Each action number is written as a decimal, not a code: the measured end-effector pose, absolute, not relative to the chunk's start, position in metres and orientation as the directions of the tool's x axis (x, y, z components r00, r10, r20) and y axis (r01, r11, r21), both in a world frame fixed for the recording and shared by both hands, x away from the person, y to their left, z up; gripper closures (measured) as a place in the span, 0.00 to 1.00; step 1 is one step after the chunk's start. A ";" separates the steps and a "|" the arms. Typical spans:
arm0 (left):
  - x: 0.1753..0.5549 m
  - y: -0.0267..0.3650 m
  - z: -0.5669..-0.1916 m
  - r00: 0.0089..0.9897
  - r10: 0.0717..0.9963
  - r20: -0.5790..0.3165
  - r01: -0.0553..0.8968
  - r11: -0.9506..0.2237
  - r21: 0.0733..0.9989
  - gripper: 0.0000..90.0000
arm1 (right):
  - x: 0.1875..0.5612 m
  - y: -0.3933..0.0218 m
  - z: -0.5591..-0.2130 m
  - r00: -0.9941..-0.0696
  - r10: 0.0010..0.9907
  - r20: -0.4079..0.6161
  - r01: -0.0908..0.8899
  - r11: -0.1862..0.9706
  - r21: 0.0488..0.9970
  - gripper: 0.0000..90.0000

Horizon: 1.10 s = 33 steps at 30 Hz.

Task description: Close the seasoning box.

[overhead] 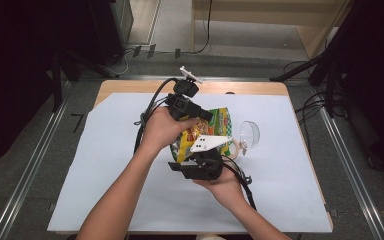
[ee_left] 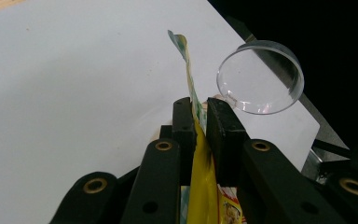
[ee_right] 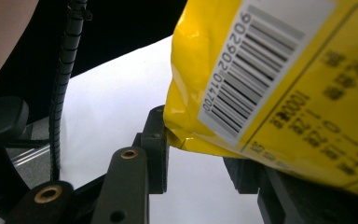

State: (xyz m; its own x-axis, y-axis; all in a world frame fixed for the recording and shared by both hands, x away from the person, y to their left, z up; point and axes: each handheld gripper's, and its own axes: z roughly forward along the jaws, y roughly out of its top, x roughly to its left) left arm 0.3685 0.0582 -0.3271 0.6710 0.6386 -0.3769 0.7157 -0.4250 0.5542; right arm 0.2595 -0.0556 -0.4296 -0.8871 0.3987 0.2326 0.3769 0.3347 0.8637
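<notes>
White paper (overhead: pixel 105 175) covers the wooden table (overhead: pixel 130 86), and near its centre a yellow snack bag (overhead: pixel 222 121) is held up off the sheet between the two grippers.

From the high view, the left gripper (overhead: pixel 196 116) grips the bag from about ten o'clock, with the person's left hand (overhead: pixel 162 127) wrapped round its body and the forearm running down to seven o'clock. In the left gripper view its jaws are pressed nearly together, pinching the thin edge of the bag (ee_left: pixel 196 140), which rises past the tips towards twelve o'clock.

The right gripper (overhead: pixel 202 162) sits below the bag at six o'clock, cradled palm-up in the right hand (overhead: pixel 227 187); a grey three-cornered plate lies on top of it. In the right gripper view its jaws stand part-way apart with the bag's barcoded lower corner (ee_right: pixel 270 79) between them; the corner touches the left jaw, but the bag hides the right pad, so a firm grip cannot be confirmed.

Just beside the bag at three o'clock stands a clear plastic cup (overhead: pixel 250 132), tipped on its side with the mouth facing the left gripper (ee_left: pixel 260 77). Cables trail from both grippers across the paper. Grey floor and black stands surround the table.
</notes>
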 end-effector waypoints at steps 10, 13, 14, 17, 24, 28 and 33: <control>0.368 0.058 -0.326 0.671 0.639 -0.376 0.715 -0.424 0.556 0.92 | 0.259 -0.056 -0.429 -0.887 0.399 0.231 0.375 0.331 0.866 0.72; 0.368 0.058 -0.326 0.674 0.640 -0.370 0.712 -0.428 0.556 0.92 | 0.259 -0.056 -0.430 -0.887 0.398 0.233 0.377 0.333 0.865 0.73; 0.368 0.058 -0.326 0.672 0.641 -0.370 0.713 -0.427 0.556 0.92 | 0.259 -0.055 -0.430 -0.887 0.399 0.235 0.378 0.332 0.864 0.73; 0.368 0.057 -0.326 0.671 0.641 -0.373 0.715 -0.425 0.555 0.92 | 0.260 -0.056 -0.430 -0.889 0.393 0.237 0.377 0.333 0.864 0.73; 0.370 0.053 -0.324 0.675 0.639 -0.370 0.712 -0.430 0.555 0.92 | 0.261 -0.059 -0.427 -0.883 0.400 0.248 0.387 0.318 0.865 0.73; 0.370 0.053 -0.324 0.675 0.640 -0.368 0.712 -0.432 0.554 0.92 | 0.261 -0.058 -0.428 -0.882 0.400 0.248 0.388 0.318 0.865 0.73; 0.370 0.053 -0.323 0.675 0.640 -0.367 0.711 -0.431 0.556 0.92 | 0.261 -0.058 -0.427 -0.882 0.398 0.252 0.390 0.318 0.864 0.71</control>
State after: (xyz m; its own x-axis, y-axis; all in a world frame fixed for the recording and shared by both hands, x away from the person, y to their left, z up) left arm 0.3698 0.0527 -0.3227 0.6752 0.6398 -0.3672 0.7108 -0.4313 0.5556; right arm 0.2610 -0.0584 -0.4270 -0.8822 0.3976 0.2523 0.3902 0.3175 0.8642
